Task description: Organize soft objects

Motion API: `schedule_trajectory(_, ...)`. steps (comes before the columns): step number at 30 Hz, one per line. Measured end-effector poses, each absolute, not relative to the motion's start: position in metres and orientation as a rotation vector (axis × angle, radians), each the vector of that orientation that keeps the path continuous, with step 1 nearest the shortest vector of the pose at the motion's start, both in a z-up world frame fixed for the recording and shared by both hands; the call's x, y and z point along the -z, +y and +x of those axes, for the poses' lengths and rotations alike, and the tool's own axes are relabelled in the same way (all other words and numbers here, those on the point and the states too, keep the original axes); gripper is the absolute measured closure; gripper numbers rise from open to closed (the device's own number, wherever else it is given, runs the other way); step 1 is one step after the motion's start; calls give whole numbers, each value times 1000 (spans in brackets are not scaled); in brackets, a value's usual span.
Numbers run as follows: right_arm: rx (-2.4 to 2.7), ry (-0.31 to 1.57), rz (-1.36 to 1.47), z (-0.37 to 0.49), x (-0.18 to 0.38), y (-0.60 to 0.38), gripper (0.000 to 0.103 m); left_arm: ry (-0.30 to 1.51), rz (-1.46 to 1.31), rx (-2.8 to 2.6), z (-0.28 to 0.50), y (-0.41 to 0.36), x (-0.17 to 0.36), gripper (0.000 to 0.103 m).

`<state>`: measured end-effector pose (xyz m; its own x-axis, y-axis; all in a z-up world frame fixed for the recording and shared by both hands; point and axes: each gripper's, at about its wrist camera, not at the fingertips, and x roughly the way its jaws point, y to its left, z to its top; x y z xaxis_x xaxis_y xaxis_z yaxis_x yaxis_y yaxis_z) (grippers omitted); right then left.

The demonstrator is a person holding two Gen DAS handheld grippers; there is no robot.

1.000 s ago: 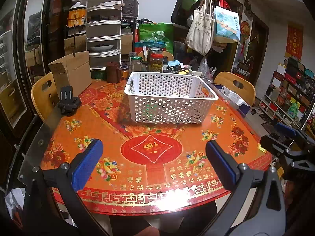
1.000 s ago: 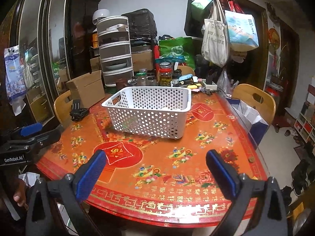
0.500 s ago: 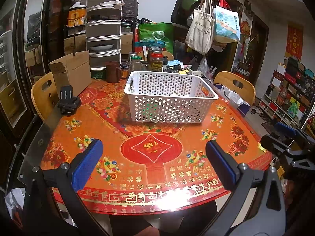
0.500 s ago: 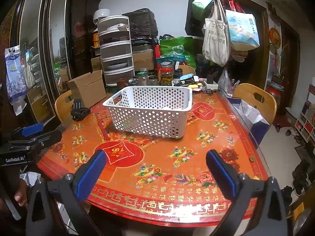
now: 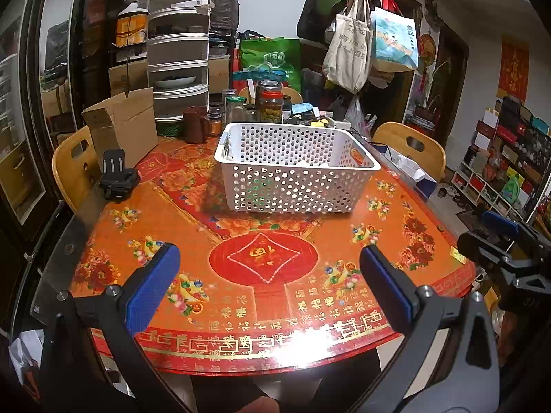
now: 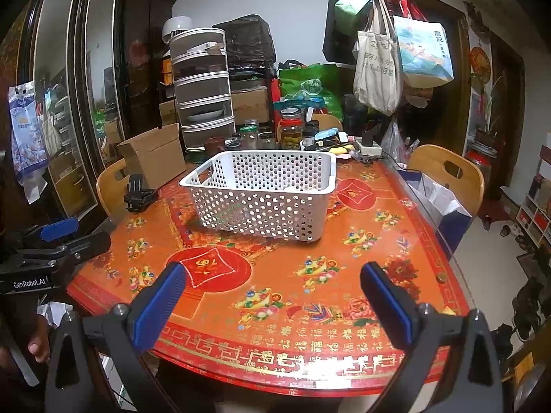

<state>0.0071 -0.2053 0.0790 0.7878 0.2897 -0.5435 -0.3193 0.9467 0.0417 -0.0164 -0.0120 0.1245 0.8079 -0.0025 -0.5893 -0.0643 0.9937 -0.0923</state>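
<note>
Left tongs (image 5: 269, 284) wide apart, nothing between the blue pads (image 5: 153, 285), held low over the near edge of the table (image 5: 396, 241). Right tongs (image 6: 270, 304) wide apart too, holding nothing, also over the near edge, off to the right side. Each pair of tongs seen from the other camera: right tongs (image 5: 499, 237) at the far right of the left view, left tongs (image 6: 56, 241) at the far left of the right view. White basket (image 5: 296, 167) with lots of round holes sitting in the middle of the table, well apart from both tongs. Something green showing through the holes low on its left side, too small to tell what. Red and orange cloth with flowers and gold letters all over the table. Small black gadget (image 5: 117, 177) on the left part of the table, near a wooden chair (image 5: 72, 168). Brown cardboard box (image 5: 122, 125) open behind it. Glass jars (image 5: 270, 101) and a brown mug (image 5: 194, 124) at the far edge, behind the basket. Grey drawer tower (image 5: 179, 51) further back. Cloth bags (image 5: 349, 53) hanging from a coat rack up on the right. Another wooden chair (image 5: 411, 144) at the right side of the table.
</note>
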Motion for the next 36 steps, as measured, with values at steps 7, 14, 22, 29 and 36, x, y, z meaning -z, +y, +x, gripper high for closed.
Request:
schedule_trajectory(7, -328, 577, -53, 7, -79, -205, 2, 631, -108, -23, -17, -15, -121, 0)
schedule_trajectory(14, -329, 577, -52, 7, -79, -205, 2, 632, -108, -23, -17, -15, -121, 0)
schedule_trajectory(22, -328, 577, -51, 7, -79, -205, 2, 635, -106, -19, -17, -14, -118, 0)
schedule_trajectory(29, -329, 577, -51, 6, -79, -205, 2, 628, -90, -11, -18, -17, -117, 0)
schedule_trajectory(36, -334, 571, -55, 3, -79, -204, 2, 609, -78, -8, -19, -17, -119, 0)
